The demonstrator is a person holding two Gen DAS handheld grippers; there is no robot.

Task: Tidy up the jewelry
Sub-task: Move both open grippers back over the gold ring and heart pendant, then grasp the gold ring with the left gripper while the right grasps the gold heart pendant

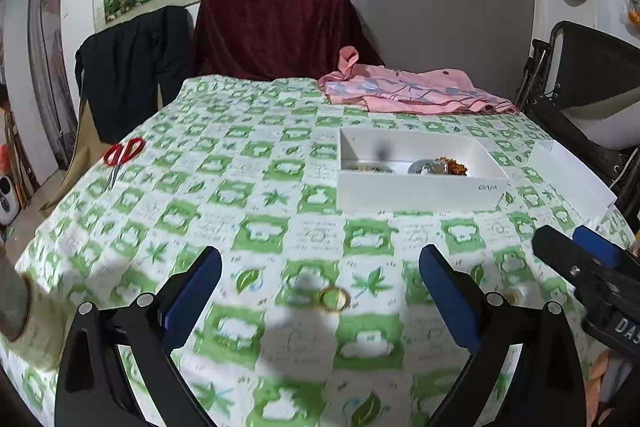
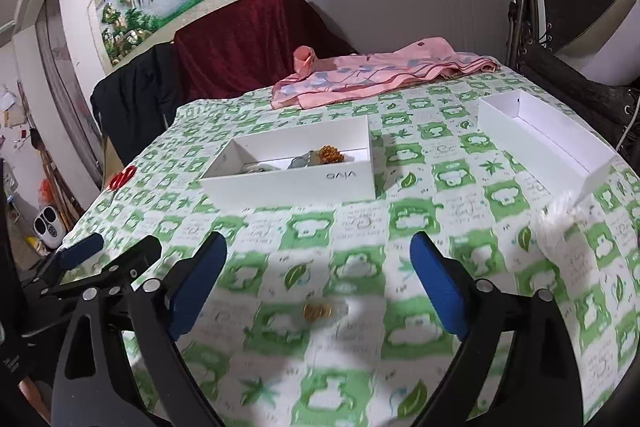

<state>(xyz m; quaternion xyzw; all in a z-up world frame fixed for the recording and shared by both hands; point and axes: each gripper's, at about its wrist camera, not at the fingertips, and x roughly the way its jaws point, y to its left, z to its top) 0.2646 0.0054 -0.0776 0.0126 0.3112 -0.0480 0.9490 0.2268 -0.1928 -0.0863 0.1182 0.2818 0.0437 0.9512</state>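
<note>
Hovering over the green-and-white tablecloth [image 1: 256, 163], the left gripper [image 1: 320, 291] has its jaws spread wide with nothing between the blue pads [image 1: 192, 303]. A gold ring [image 1: 335, 299] lies flat on the cloth in the lower middle of the left view, in the gap between the two fingers and touching neither. The right gripper [image 2: 318, 279] is likewise wide open and empty; a small gold trinket [image 2: 317, 311] — too blurred to name more closely — lies on the cloth between its fingers in the lower middle of the right view.

Farther up the frame in both views sits an open white box [image 1: 416, 193], holding a cluster of amber beads [image 1: 452, 165] and some silvery pieces, blurred, beside them. A second white box [image 2: 540, 143] stands well apart toward the right edge of the right view. Red-handled scissors [image 1: 122, 157] lie at the left edge of the table in the left view. A pink cloth [image 2: 372, 75] is bunched at the far side of the table, with a dark red drape [image 1: 276, 27] behind it. The tip of the right gripper shows at the right edge of the left view, near the lower corner of the frame.
</note>
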